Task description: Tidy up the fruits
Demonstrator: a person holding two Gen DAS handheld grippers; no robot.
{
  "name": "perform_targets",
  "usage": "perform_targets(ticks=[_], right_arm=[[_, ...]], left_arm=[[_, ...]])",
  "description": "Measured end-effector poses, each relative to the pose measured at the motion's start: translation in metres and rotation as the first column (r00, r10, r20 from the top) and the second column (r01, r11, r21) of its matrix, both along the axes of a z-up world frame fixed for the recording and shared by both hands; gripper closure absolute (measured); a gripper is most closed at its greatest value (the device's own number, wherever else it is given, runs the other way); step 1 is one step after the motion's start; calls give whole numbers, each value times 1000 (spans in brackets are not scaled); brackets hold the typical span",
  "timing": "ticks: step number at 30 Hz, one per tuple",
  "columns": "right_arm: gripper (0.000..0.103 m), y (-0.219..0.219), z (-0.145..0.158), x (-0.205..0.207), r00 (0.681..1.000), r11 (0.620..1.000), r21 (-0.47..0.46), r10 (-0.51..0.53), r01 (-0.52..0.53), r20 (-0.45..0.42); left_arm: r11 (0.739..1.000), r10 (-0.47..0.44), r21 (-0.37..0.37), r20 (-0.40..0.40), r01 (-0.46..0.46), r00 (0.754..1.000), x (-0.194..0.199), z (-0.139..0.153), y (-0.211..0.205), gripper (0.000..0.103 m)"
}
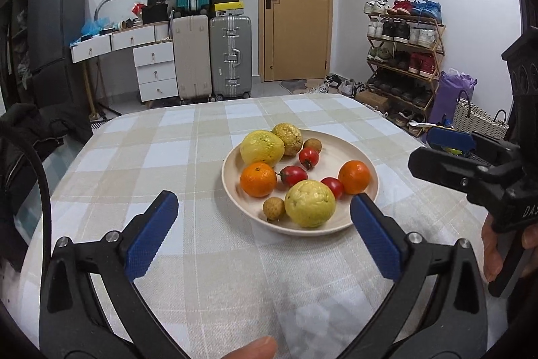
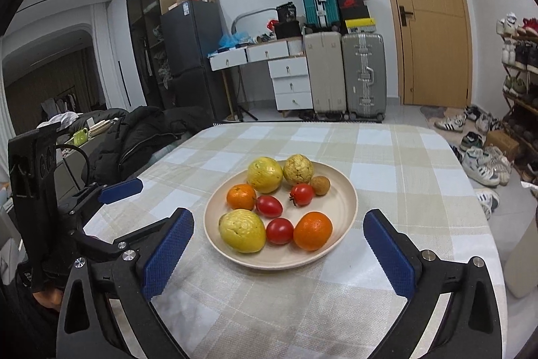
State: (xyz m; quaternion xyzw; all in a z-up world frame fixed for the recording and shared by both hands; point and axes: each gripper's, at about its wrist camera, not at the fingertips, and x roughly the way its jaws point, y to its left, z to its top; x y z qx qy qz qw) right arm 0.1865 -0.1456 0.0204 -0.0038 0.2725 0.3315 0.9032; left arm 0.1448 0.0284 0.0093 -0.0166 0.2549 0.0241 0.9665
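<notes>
A cream plate [image 1: 339, 153] [image 2: 339, 207] sits mid-table with fruit on it: three yellow guavas [image 1: 310, 203] [image 2: 242, 230], two oranges [image 1: 258, 179] [image 2: 312, 230], three red tomatoes [image 1: 293, 175] [image 2: 279, 230] and two small brown longans [image 1: 273, 208] [image 2: 320, 185]. My left gripper [image 1: 264, 207] is open and empty, just short of the plate's near rim. My right gripper [image 2: 279, 231] is open and empty, its fingers either side of the plate's near half. The right gripper also shows at the right of the left wrist view [image 1: 447, 150]; the left gripper shows at the left of the right wrist view [image 2: 117, 190].
The table has a checked beige and white cloth [image 1: 188, 177] [image 2: 386, 177]. A black jacket [image 2: 141, 133] lies off the table's left side. Suitcases [image 1: 212, 56], a drawer desk [image 1: 148, 63], a door [image 1: 296, 2] and a shoe rack [image 1: 403, 56] stand behind.
</notes>
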Motion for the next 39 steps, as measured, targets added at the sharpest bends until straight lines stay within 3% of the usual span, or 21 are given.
perform_targets(ticks=[4,11,20,39], right_arm=[[0,2,-1,-13,999,1000,-8,3,-3,52],[0,-1,-4,-19,998,1000,8,1,-1,62],[0,-1,-11,-22,998,1000,3,-8,7,70],[0,-1,-14,-25,997,1000,-4,-1,1,83]], left_arm=[[1000,9,-9,23,-9,1000,-16,2,1,1],[999,33,-31,43,-32,999,-27,2,6,1],[999,38,-5,55,-37,998,-23,0,2,1],[998,51,-25,44,-50,998,-20,-2,7,1]])
